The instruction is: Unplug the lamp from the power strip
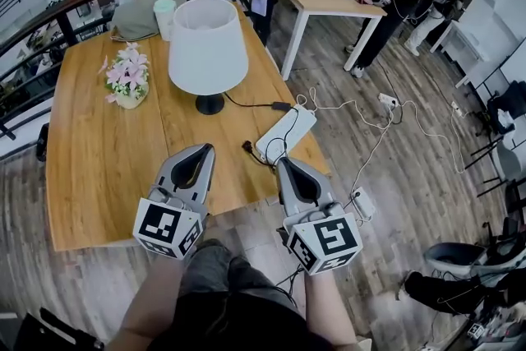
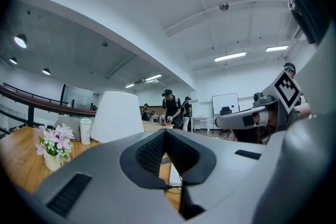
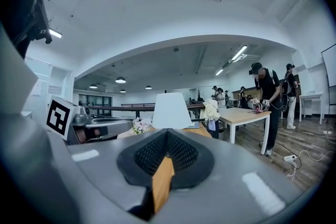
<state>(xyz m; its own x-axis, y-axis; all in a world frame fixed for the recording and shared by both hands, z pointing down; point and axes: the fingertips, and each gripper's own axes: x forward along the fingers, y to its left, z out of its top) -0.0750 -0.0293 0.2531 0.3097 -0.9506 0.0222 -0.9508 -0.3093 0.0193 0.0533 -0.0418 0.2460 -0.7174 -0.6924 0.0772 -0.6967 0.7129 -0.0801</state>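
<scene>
Hovering by the table (image 1: 99, 160), left gripper (image 1: 205, 149) and right gripper (image 1: 283, 163), fingers (image 2: 149, 152) closed and empty, near the power strip (image 1: 285, 133).

Grey left tongs (image 1: 205, 149), grey right tongs (image 1: 283, 163); black ribbed pads (image 2: 149, 152); black-white marker cubes (image 1: 168, 228).

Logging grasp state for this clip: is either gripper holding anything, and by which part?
Nothing is held. The left gripper and the right gripper both have their jaws together with nothing between them.
</scene>
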